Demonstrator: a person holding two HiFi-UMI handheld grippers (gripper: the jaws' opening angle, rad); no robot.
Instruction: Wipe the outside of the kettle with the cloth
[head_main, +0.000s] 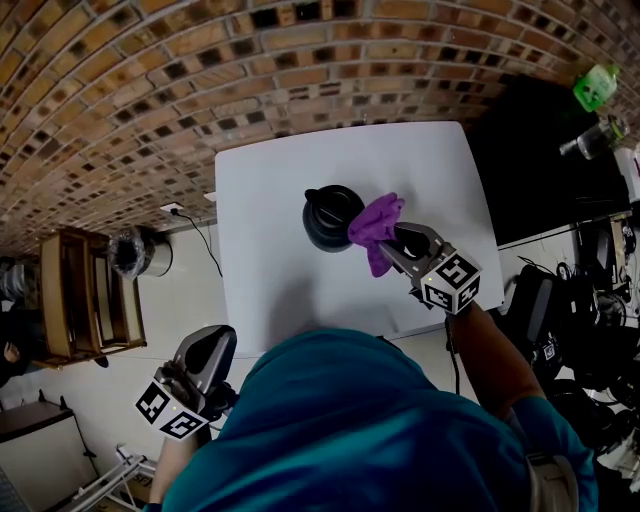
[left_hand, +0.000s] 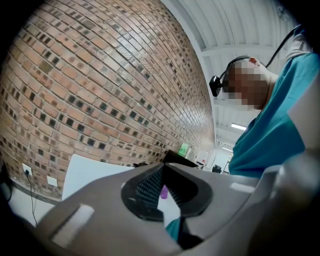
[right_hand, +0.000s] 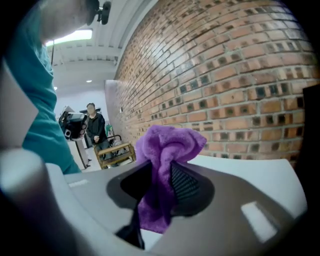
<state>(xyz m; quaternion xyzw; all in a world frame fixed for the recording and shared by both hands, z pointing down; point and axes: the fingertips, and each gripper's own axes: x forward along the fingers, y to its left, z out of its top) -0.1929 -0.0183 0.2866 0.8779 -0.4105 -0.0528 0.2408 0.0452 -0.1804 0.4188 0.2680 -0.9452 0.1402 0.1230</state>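
Purple cloth (head_main: 377, 225), one, in right gripper (head_main: 396, 241), beside one black kettle (head_main: 327, 215)

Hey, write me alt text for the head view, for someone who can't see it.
Seen from above, the right gripper clamps a purple cloth at the right side of a black kettle standing on a white table. The left gripper hangs empty off the table, beside the person's teal top.

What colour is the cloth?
The cloth is purple; it shows best in the right gripper view.

Bare table (head_main: 280, 200) rings the kettle (head_main: 328, 215); cloth (head_main: 378, 225) crowds its right side.
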